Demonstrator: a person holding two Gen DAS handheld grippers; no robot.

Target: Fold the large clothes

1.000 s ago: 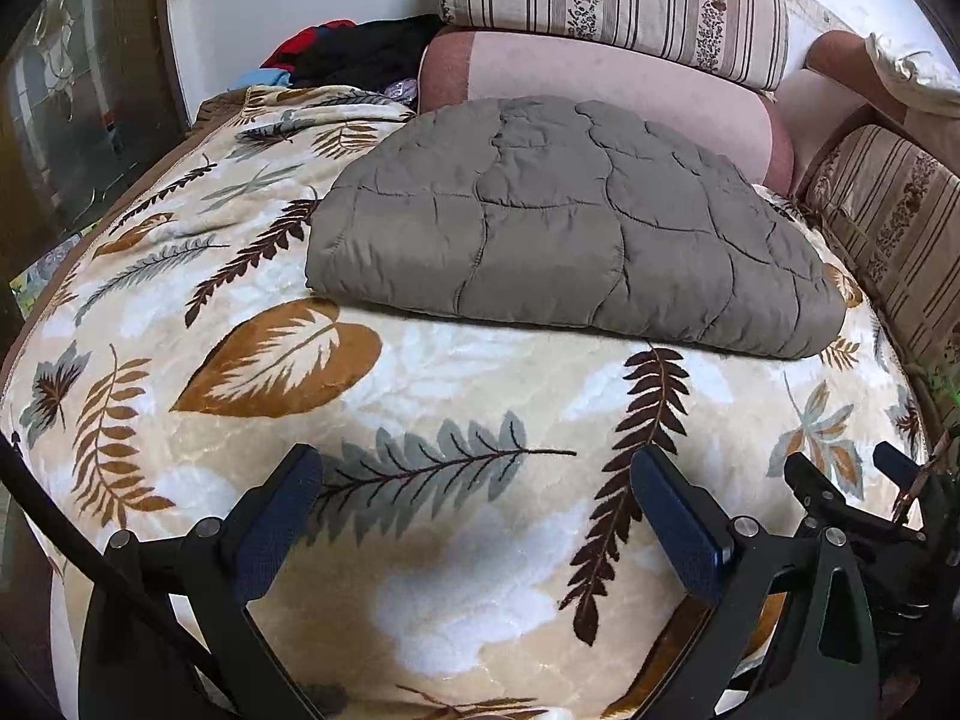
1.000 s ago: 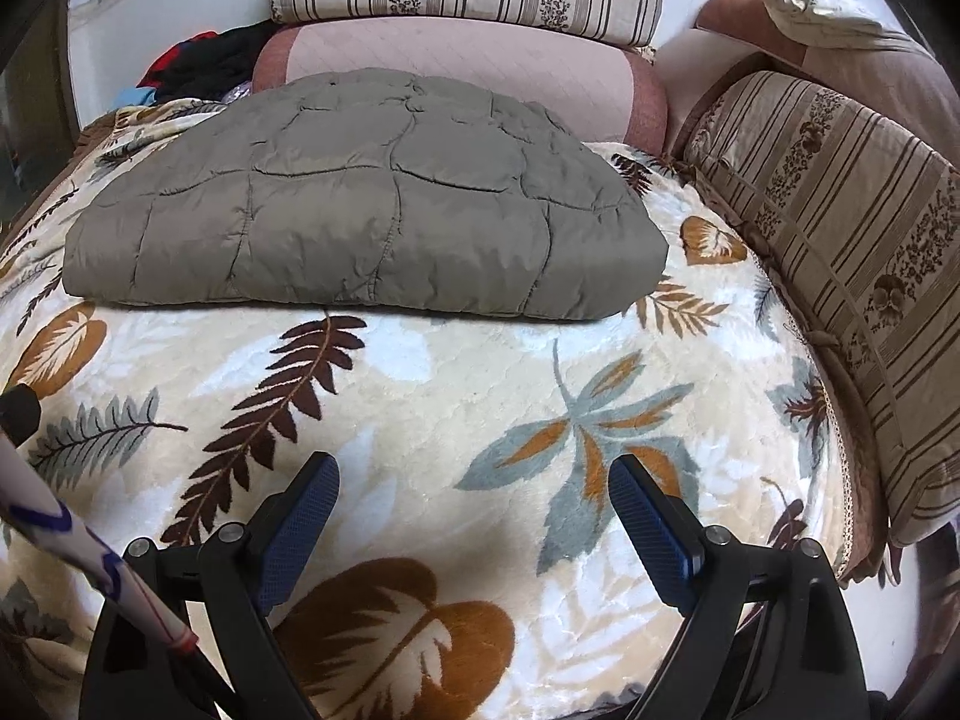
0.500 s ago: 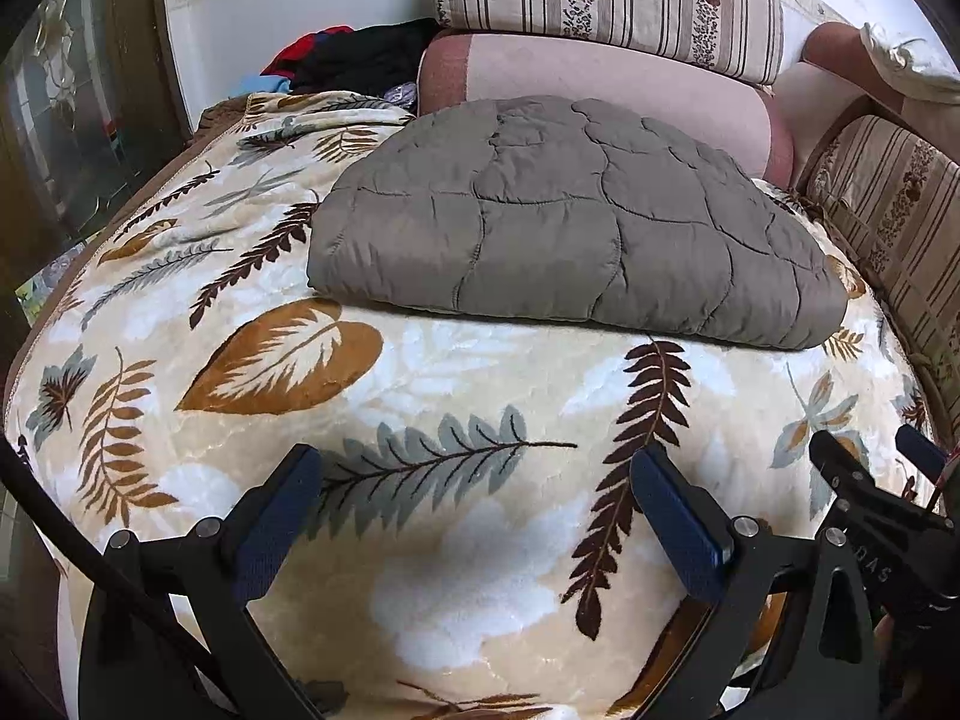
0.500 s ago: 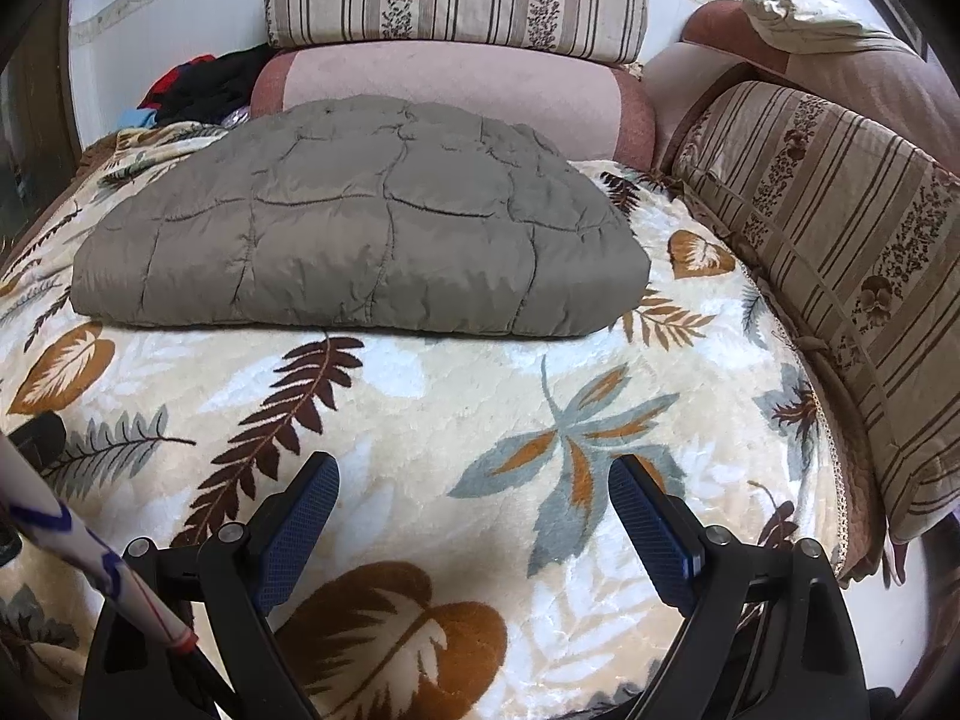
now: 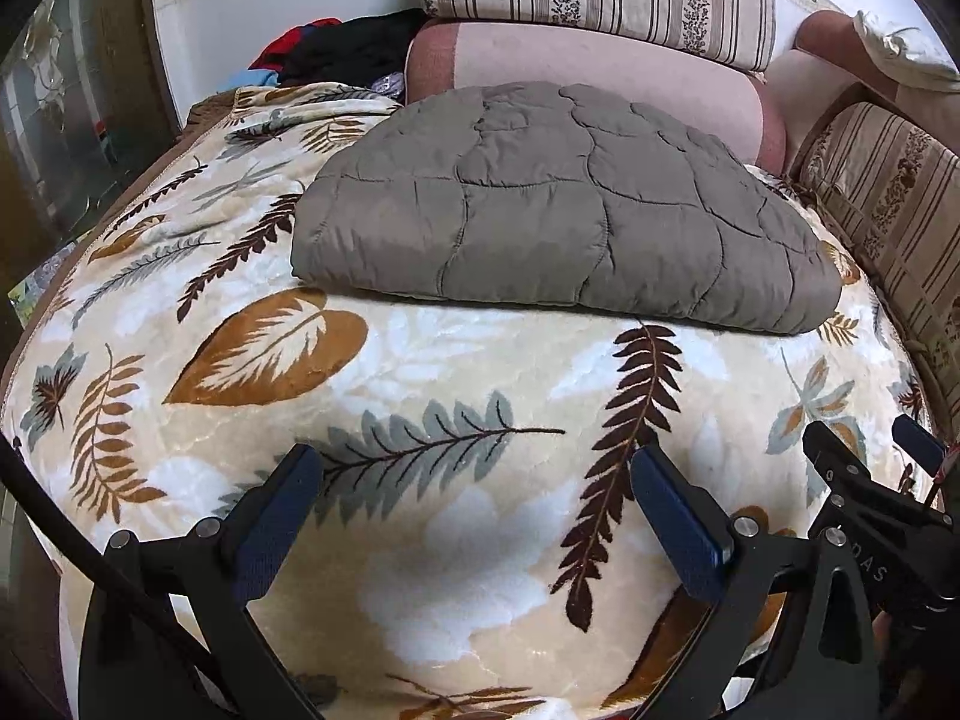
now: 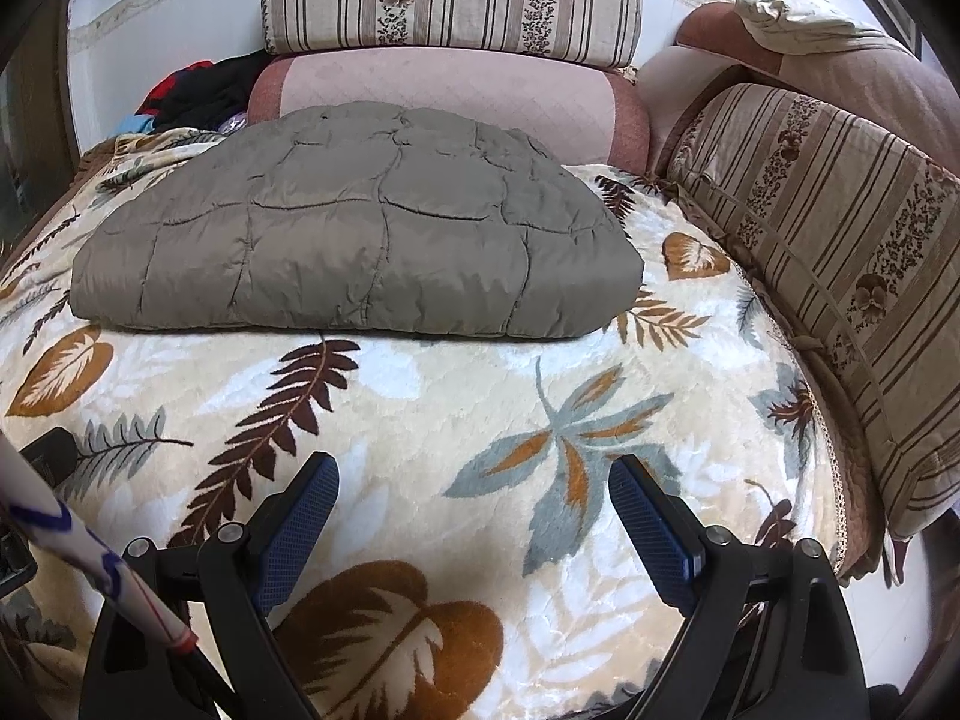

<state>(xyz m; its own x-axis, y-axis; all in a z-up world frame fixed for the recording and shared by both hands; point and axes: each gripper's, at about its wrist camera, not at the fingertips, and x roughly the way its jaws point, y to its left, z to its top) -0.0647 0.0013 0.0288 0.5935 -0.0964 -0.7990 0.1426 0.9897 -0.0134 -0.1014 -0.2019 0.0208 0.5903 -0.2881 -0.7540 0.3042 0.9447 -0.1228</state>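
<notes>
Hovering wide-jawed and empty, left gripper (image 5: 474,516) and right gripper (image 6: 474,525) hang near the folded grey quilted coat (image 6: 354,246) lying far on the leaf-print blanket (image 6: 456,414).

The left gripper (image 5: 474,504) hangs level with its blue-padded fingers (image 5: 273,525) spread wide at 7 and 5 o'clock, nothing between them; the right gripper (image 6: 474,516) is held likewise, fingers (image 6: 651,525) wide apart and empty; its tip shows at the left view's 4 o'clock.
</notes>
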